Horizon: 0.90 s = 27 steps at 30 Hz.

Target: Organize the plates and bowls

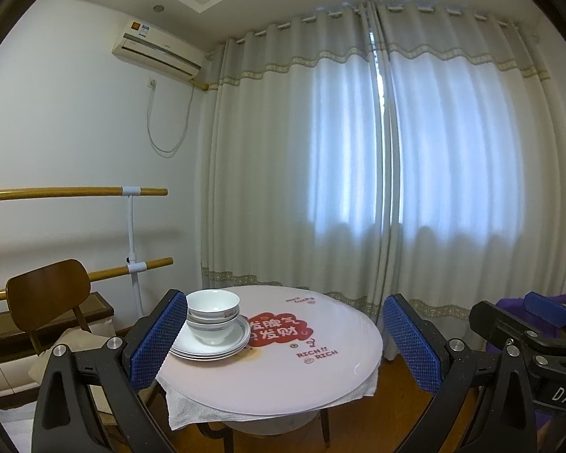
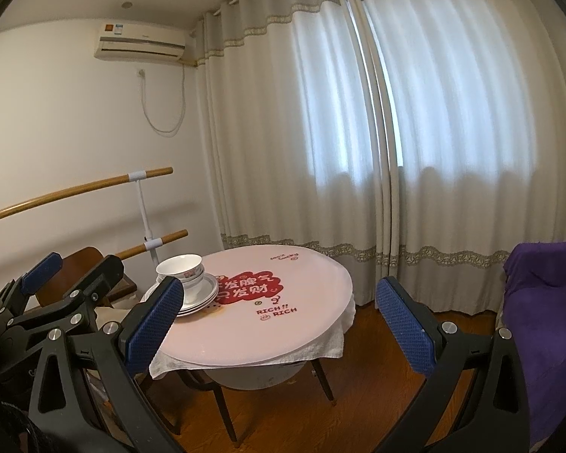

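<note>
- Left wrist view: white bowls are seen nested and set upon a stack of plates near the left edge of the round tabletop. The remaining pink surface lies bare around a red print.
- The left claw is held wide open, empty, short of the tabletop.
- Right wrist view: the right claw is likewise spread open and empty; wooden floor is seen below.

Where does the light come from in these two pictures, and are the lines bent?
Left wrist view: daylight glows through the curtain and glints on the table rim. Right wrist view: same backlight; the wooden rail curves from fisheye distortion; dark corners.
</note>
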Tool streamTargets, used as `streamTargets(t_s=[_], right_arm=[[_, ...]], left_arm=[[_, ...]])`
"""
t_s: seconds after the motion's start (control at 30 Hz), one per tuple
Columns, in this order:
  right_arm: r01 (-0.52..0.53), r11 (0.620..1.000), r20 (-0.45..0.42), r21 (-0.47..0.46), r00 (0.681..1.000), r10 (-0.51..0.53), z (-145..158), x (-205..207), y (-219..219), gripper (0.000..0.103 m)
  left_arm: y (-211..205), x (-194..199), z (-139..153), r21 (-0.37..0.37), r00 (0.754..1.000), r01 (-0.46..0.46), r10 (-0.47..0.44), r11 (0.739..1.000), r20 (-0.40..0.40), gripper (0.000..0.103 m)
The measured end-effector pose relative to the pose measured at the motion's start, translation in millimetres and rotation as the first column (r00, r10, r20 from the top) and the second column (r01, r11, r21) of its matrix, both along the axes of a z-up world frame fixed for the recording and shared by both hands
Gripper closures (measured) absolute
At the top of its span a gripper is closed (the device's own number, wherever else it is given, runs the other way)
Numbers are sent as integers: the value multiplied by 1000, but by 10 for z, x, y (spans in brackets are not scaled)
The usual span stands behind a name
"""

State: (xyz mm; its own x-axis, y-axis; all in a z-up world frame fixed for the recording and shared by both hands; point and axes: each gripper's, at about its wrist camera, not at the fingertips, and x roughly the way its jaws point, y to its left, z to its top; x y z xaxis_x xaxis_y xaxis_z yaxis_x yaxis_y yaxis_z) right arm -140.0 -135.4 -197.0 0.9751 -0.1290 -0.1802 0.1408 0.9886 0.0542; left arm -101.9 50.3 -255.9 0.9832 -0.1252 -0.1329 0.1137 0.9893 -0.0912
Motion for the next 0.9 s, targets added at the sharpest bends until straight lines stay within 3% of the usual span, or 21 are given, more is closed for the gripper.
streamTargets(t_s=[0.9], right_arm=[[0,1000,3,-2,1000,0,22,-8,14,0]], left_arm=[[-1,-29,-65,9,1000,-10,10,1000,19,1]])
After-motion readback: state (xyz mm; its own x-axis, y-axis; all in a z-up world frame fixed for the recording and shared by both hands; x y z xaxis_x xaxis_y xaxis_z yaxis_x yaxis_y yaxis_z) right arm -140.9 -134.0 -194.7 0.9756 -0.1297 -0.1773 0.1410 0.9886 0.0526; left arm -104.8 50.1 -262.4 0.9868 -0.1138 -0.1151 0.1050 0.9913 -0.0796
